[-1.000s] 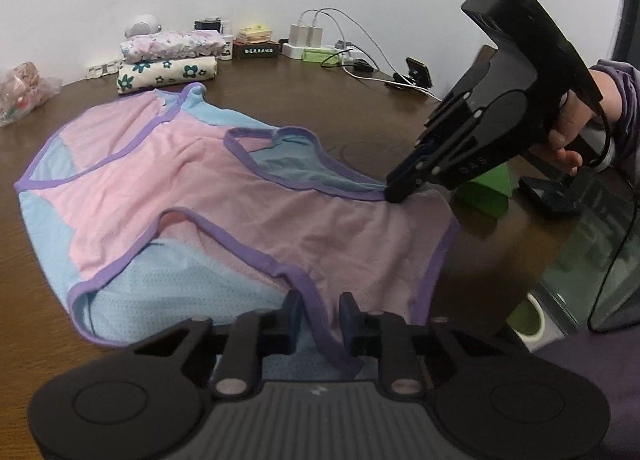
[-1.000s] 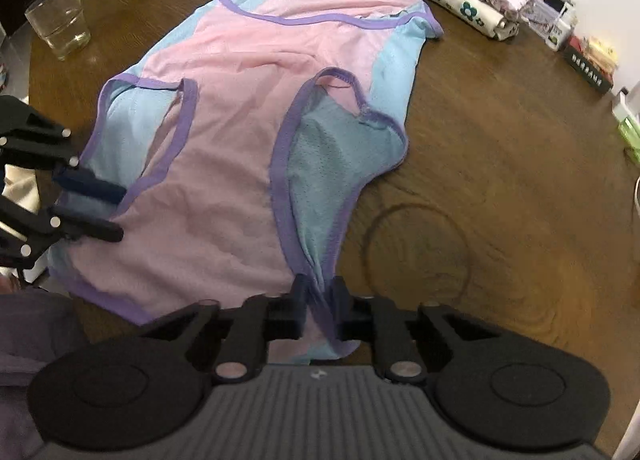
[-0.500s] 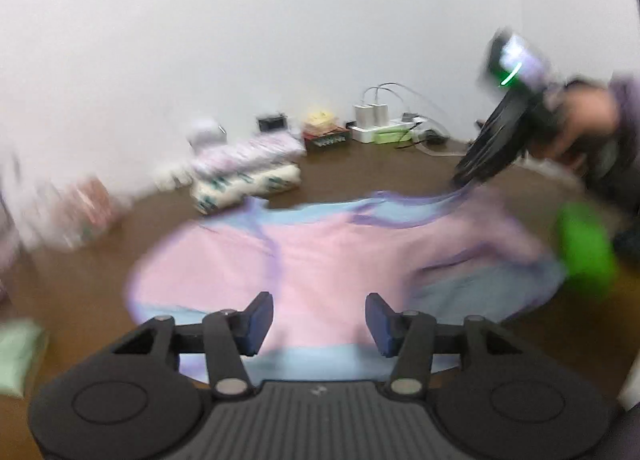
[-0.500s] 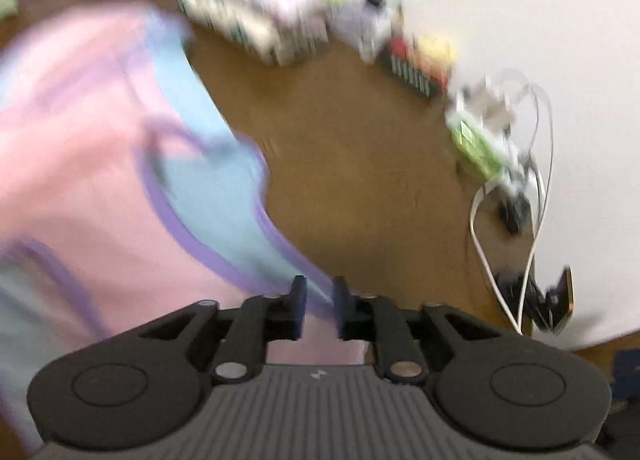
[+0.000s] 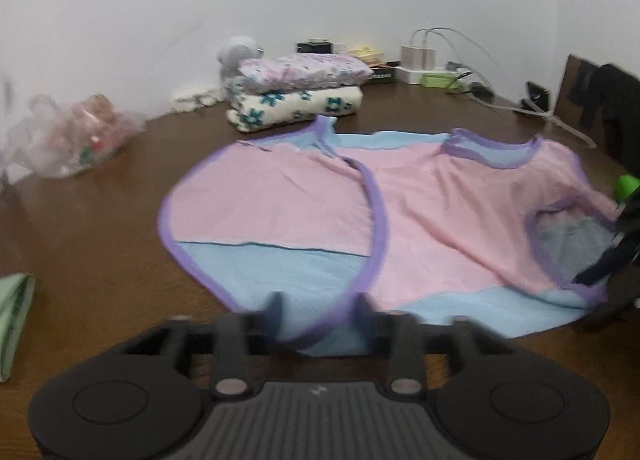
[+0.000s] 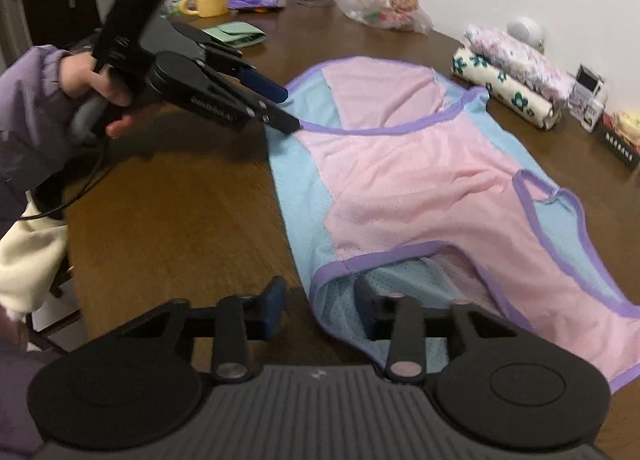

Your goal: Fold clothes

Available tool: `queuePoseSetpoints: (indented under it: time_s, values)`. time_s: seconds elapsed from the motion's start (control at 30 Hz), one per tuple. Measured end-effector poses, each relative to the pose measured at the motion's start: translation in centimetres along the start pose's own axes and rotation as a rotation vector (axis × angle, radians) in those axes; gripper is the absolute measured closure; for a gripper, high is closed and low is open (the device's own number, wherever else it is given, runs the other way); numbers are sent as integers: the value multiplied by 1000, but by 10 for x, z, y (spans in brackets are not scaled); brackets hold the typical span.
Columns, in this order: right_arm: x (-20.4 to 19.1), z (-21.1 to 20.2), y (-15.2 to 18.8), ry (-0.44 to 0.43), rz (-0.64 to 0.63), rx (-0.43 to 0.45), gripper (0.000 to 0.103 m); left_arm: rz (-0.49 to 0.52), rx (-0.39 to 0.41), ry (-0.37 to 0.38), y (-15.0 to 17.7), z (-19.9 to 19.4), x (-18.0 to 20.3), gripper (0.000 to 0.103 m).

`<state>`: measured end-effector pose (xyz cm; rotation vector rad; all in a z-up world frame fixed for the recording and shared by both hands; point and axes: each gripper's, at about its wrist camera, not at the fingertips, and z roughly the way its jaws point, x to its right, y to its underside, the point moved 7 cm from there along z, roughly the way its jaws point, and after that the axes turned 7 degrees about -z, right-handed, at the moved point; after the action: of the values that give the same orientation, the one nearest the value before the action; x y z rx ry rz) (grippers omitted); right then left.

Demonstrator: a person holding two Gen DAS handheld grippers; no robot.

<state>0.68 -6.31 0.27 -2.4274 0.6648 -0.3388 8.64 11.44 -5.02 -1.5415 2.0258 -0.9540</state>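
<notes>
Looking at a pink and blue sleeveless top lying spread over the middle of the table, with one purple-bound edge crossing the pink panel in a curve and its far side nearing the folded floral stack at the table's back edge.

Holding the left gripper at the garment's near edge with fingers parted and gripping nothing, the purple binding running up between them. Seeing it from the right wrist view too, in a hand, with its lower fingertip just touching the binding and its upper one lifted clear.

Keeping the right gripper released as well, fingers spread to either side of the armhole opening, clamping no cloth.

Judging the fabric as thin, light, perforated mesh: limp, sagging and wrinkling wherever unsupported, likely sliding easily over the polished wood. Expecting little resistance in lifting, but some dragging of the lower layer if only the upper one is pinched.

Favouring the purple binding as the hold, being thicker and firmer than the mesh. Pinching at two well-separated points on one edge, such as an armhole rim and a hem corner, looking best for carrying the cloth over evenly. Avoiding a grip in the middle of the pink panel, where bunching seems likely.
</notes>
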Motion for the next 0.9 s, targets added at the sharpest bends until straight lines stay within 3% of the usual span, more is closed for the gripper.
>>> queuePoseSetpoints:
  time_s: [0.13,0.27,0.43,0.53,0.6,0.63,0.67,0.73,0.8,0.87,0.9]
  values:
    - [3,-5,12,0,-4,-7,98,-46,-22,-28,7,-10,5,102]
    - [12,-24,33,15,8,-23,100,-103,-52,-74,28,-33,21,102]
    - [24,-47,59,34,22,-44,100,-135,-89,25,72,-73,89,101]
    - [32,-61,74,45,31,-56,98,-96,-45,70,80,-91,110,89]
    - [35,-70,83,46,24,-53,89,-23,41,102,77,-103,115,62]
    - [34,-73,84,43,5,-37,75,7,61,118,76,-106,117,43]
    - [33,-74,84,48,-9,-25,71,33,74,142,76,-107,120,39]
    - [33,-72,87,47,-25,-15,70,75,80,198,77,-105,127,40]
    - [31,-66,91,34,-26,-14,74,99,43,193,82,-95,131,44]
    - [27,-62,92,8,-26,-8,85,114,11,166,87,-84,132,75]
    - [23,-62,93,-4,-32,-5,89,111,12,144,89,-82,130,82]
